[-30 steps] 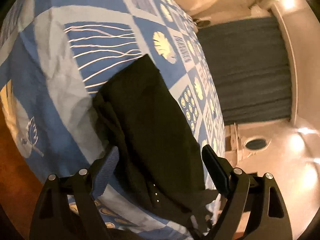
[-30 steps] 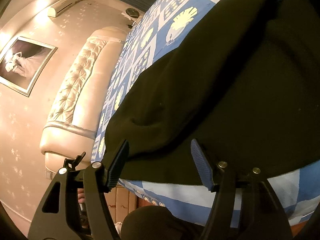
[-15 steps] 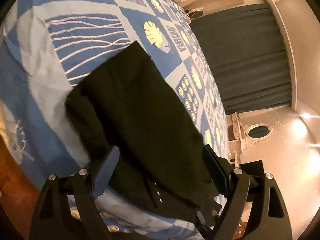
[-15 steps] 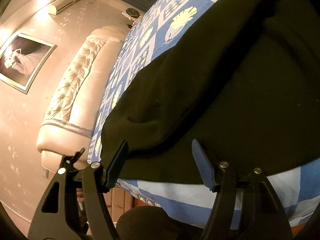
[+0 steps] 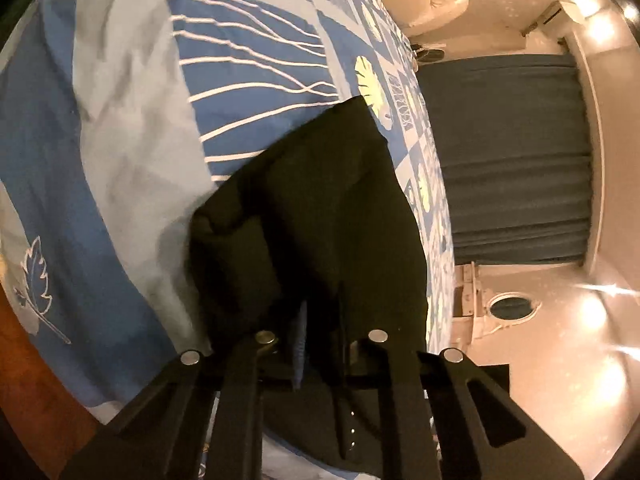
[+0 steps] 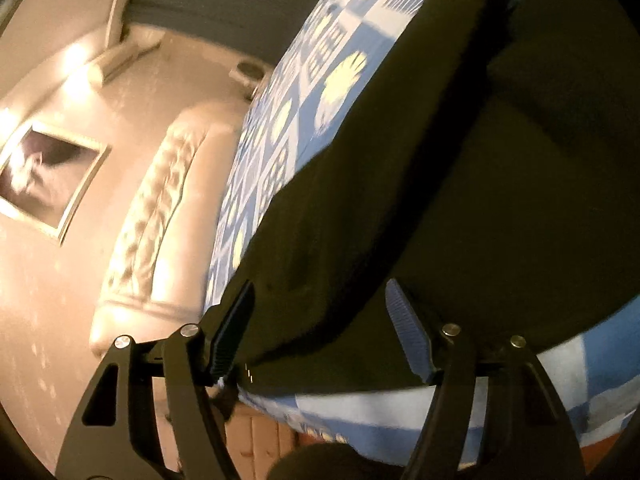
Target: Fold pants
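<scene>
Black pants [image 5: 332,216] lie on a blue and white patterned bedspread [image 5: 120,128], partly bunched at their left side. In the left wrist view my left gripper [image 5: 320,344] is shut on the near edge of the pants, with dark cloth pinched between its fingers. In the right wrist view the pants [image 6: 460,208] fill most of the frame. My right gripper [image 6: 320,332] is open, its fingers straddling the near hem of the pants just above the bed's edge.
A tufted cream headboard [image 6: 160,232] and a framed picture [image 6: 44,184] stand on the wall to the left. A dark curtain [image 5: 512,160] hangs beyond the bed. The wooden floor [image 5: 36,392] shows past the bed's near edge.
My left gripper has closed on the near edge of the pants and the cloth has bunched up. My right gripper has moved closer to the hem and stays open.
</scene>
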The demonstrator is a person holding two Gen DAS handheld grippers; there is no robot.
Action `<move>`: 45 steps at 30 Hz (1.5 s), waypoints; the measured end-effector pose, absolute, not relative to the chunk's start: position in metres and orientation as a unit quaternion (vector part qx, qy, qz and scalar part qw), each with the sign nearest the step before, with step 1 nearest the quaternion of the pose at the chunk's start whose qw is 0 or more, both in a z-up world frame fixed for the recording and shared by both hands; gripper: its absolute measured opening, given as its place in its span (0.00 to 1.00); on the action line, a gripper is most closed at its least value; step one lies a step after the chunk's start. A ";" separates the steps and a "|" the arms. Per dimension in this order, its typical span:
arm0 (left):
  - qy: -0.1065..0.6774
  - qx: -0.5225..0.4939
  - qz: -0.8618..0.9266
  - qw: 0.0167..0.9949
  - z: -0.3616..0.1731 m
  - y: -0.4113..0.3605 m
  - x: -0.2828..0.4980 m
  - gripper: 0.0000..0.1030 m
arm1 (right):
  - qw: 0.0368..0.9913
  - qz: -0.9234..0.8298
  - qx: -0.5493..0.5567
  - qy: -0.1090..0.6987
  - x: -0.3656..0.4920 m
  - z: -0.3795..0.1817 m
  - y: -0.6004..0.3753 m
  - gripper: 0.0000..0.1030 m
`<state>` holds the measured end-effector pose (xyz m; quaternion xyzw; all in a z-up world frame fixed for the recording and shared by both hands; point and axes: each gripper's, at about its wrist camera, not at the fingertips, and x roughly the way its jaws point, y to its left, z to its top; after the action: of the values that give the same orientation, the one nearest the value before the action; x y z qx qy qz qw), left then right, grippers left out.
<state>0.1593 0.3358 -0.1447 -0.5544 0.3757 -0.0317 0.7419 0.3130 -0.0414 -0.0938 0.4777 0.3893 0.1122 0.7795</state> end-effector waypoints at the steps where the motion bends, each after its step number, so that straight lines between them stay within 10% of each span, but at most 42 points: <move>1: 0.378 -0.547 -0.031 0.746 -0.144 0.335 0.160 0.12 | 0.775 0.103 0.489 0.387 0.316 -0.096 -0.045 0.60; 5: 0.390 -0.537 -0.028 0.748 -0.141 0.333 0.166 0.12 | 0.761 0.078 0.515 0.386 0.333 -0.110 -0.054 0.44; 8: 0.394 -0.555 -0.031 0.732 -0.144 0.338 0.168 0.12 | 0.741 0.072 0.537 0.396 0.344 -0.127 -0.059 0.06; 33: 0.363 -0.500 0.064 0.784 -0.129 0.388 0.116 0.08 | 0.740 0.072 0.531 0.407 0.265 -0.115 -0.072 0.16; 36: 0.360 -0.456 0.033 0.813 -0.103 0.371 0.123 0.18 | 0.758 0.056 0.536 0.369 0.264 -0.098 -0.101 0.31; 39: 0.355 -0.439 -0.015 0.825 -0.078 0.353 0.141 0.58 | 0.777 0.006 0.553 0.300 0.265 -0.076 -0.165 0.40; 45: 0.385 -0.424 -0.109 0.812 -0.058 0.307 0.195 0.67 | 0.811 -0.127 0.523 0.229 0.302 -0.052 -0.296 0.46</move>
<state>0.1953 0.3072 -0.0576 -0.4244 0.3851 -0.1088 0.8122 0.3018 -0.2959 -0.0520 0.5231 0.2286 -0.1265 0.8113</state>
